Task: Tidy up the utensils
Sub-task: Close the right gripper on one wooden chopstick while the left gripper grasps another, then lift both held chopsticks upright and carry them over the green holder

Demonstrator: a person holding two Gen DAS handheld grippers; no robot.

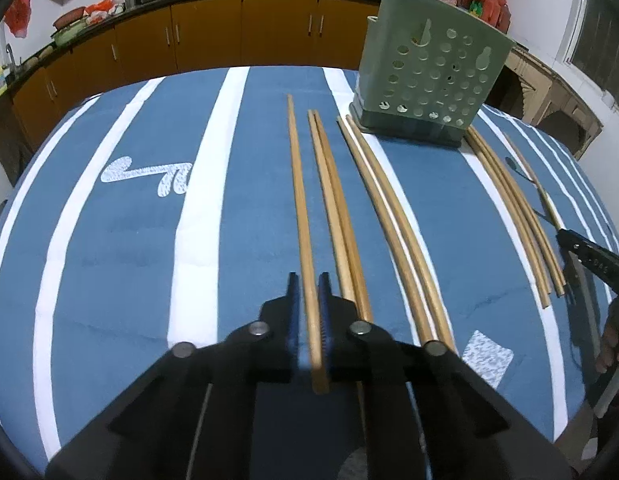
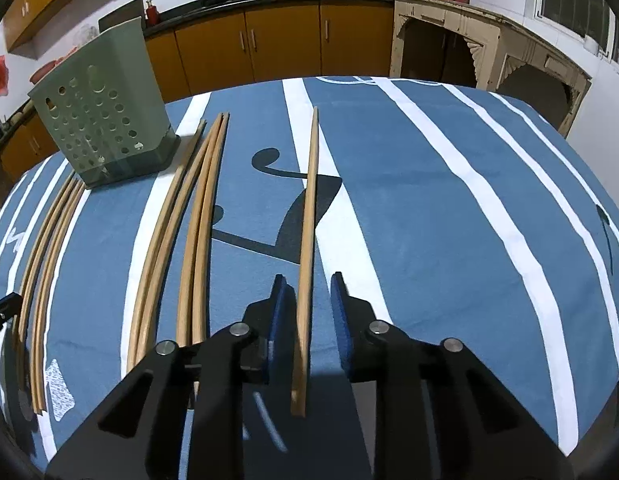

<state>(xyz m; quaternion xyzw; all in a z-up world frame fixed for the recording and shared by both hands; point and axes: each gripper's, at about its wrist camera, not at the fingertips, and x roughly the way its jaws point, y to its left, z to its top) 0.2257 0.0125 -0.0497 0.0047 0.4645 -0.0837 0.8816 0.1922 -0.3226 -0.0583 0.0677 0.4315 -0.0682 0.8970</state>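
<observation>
Several wooden chopsticks lie lengthwise on a blue-and-white striped cloth. In the left wrist view, my left gripper (image 1: 308, 280) is shut on the leftmost single chopstick (image 1: 299, 196), near its close end. Two pairs (image 1: 333, 208) (image 1: 389, 216) lie to its right. In the right wrist view, my right gripper (image 2: 308, 280) is open, its jaws either side of the rightmost single chopstick (image 2: 309, 216) without touching it. A green perforated utensil holder (image 1: 429, 76) stands upright at the far side; it also shows in the right wrist view (image 2: 101, 108).
More chopstick pairs (image 2: 197, 216) lie between the two grippers. The right gripper's tip (image 1: 589, 256) shows at the right edge of the left wrist view. Kitchen cabinets (image 1: 245, 28) and a counter with pans run behind the table.
</observation>
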